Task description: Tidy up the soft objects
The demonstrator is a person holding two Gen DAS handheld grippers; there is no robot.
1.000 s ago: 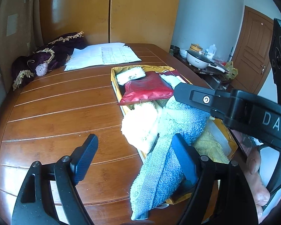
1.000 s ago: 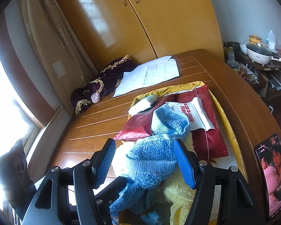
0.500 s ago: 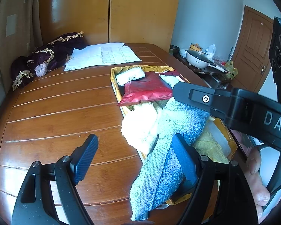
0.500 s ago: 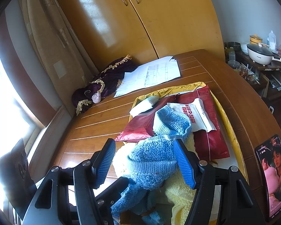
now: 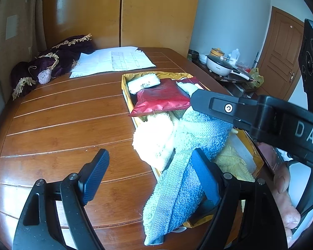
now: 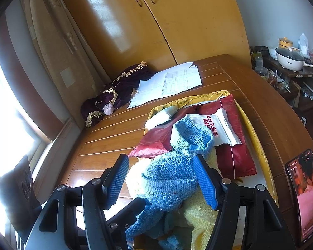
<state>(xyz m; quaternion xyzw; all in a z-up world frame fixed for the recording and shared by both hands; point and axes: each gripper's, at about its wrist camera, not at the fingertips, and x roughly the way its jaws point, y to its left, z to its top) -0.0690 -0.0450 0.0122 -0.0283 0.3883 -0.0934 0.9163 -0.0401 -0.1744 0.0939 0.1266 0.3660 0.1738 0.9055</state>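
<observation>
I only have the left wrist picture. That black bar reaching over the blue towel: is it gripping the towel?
Observer: No. The right wrist camera shows the right gripper open, with a blue pad on either side of the blue towel.
Operator: Is anything on the red bag?
Observer: A white packet with red print lies on the red bag.
Operator: What's beyond the tray on that side?
Observer: A phone with its screen lit sits on the table, right of the yellow tray.

both tongs are held spread wide: the left tongs (image 5: 148, 175) and the right tongs (image 6: 162, 182); a hand (image 5: 285, 195) is seen gripping the right handle.
</observation>
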